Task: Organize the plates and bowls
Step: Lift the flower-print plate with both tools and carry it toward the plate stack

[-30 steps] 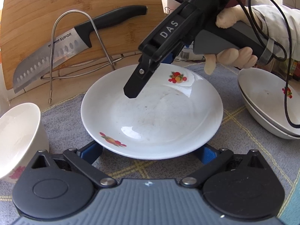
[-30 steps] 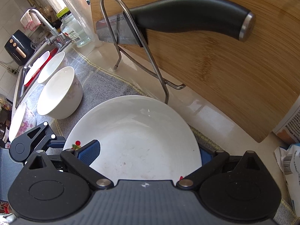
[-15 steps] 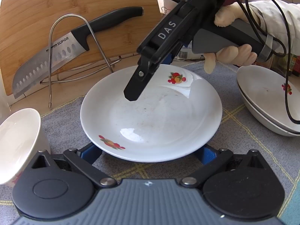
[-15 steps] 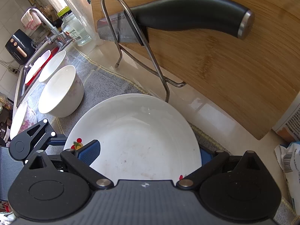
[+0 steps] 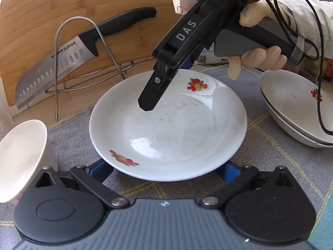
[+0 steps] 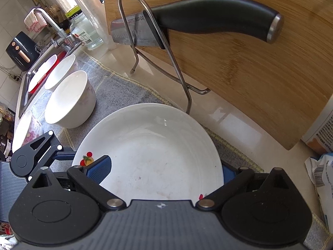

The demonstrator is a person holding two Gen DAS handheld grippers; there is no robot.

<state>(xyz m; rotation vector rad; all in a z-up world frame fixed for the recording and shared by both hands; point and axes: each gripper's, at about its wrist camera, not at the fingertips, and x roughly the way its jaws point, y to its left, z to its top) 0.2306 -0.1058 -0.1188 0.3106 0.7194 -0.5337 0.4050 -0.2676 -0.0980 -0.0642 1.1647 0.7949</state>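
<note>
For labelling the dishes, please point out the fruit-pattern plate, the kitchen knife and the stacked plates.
fruit-pattern plate (image 5: 177,133): left wrist view, bare centre of the plate.
kitchen knife (image 5: 62,66): left wrist view, on the blade.
stacked plates (image 5: 291,104): left wrist view, inside of the top plate.

Left gripper (image 5: 166,167) sits low with jaws spread wide, while the right gripper (image 6: 164,171), gripped by a gloved hand (image 5: 258,56) at far right, angles down from above, its jaws wide too.
</note>
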